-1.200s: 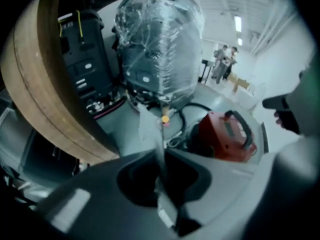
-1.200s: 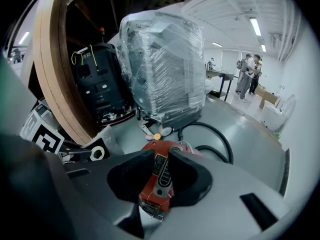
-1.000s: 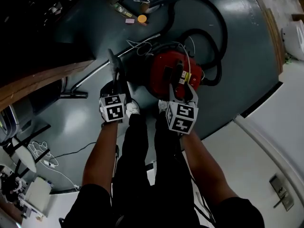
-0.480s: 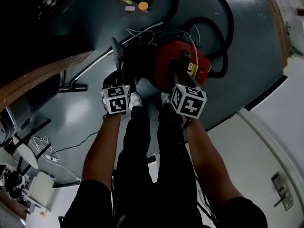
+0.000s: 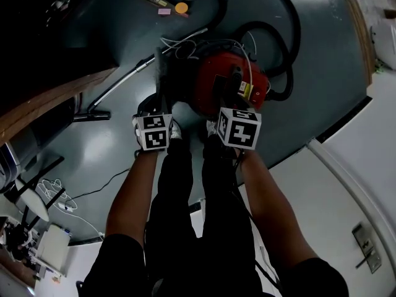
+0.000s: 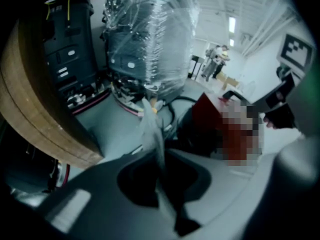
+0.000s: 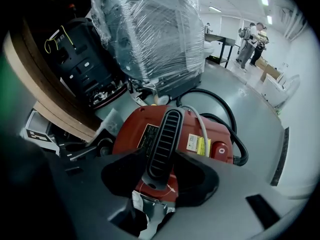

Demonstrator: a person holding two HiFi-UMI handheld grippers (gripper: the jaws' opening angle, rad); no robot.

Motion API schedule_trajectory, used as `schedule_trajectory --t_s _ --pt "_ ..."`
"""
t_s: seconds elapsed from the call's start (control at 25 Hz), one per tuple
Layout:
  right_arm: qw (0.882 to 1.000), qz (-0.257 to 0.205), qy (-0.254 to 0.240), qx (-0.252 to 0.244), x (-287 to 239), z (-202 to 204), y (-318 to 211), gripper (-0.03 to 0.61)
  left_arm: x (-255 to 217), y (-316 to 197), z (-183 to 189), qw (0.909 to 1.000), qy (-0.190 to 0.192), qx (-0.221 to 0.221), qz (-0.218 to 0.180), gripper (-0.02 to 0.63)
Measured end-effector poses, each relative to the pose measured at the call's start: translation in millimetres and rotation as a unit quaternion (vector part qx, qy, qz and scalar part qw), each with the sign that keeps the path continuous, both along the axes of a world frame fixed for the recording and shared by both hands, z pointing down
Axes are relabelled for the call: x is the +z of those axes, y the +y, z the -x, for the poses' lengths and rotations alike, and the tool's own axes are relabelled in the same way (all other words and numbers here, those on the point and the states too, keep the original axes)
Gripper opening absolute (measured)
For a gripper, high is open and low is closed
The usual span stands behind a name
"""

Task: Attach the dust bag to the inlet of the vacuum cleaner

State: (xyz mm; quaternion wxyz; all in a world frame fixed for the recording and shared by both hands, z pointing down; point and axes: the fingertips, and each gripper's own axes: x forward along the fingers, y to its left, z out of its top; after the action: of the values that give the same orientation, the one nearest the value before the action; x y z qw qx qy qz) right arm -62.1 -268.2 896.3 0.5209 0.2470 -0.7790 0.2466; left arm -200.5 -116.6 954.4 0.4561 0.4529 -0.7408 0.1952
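A red vacuum cleaner [image 5: 210,82] stands on the grey floor in front of my feet. Its black ribbed handle [image 7: 162,141] runs across the red lid [image 7: 135,129]. My right gripper [image 7: 160,170] points down over that handle with a jaw on each side. The jaws are opening slightly, though the pads still touch the handle's flanks. My left gripper [image 5: 159,101] is just left of the vacuum and is shut on a thin grey dust bag [image 5: 162,70]. In the left gripper view the dust bag [image 6: 151,134] rises as a flat sheet from between the jaws. The inlet is hidden.
A black hose [image 5: 281,36] loops behind the vacuum, and a metal wand [image 5: 120,88] lies on the floor to the left. A wooden tabletop edge [image 5: 49,110] juts in at the left. A plastic-wrapped machine [image 7: 150,34] stands beyond. People [image 7: 252,41] stand far off.
My right gripper sank onto the vacuum's handle and its jaws closed in around it. My left gripper, still holding the dust bag, shifted slightly right toward the vacuum.
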Motion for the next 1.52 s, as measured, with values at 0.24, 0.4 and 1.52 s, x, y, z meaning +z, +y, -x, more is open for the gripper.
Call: schedule_trajectory --t_s 0.24,0.4,1.52 --pt "1.0 -0.009 0.004 -0.006 1 2 0 0.169 -3 -3 -9 0.9953 -0.017 0.089 0.034 0.021" --pt "1.0 -0.011 0.004 -0.005 2 0 -5 0.169 -3 -8 -24 0.989 0.007 0.139 0.049 0.028" --pt "1.0 -0.009 -0.013 -0.019 3 1 -7 0.167 -2 -33 -54 0.9675 0.178 0.18 0.004 0.066"
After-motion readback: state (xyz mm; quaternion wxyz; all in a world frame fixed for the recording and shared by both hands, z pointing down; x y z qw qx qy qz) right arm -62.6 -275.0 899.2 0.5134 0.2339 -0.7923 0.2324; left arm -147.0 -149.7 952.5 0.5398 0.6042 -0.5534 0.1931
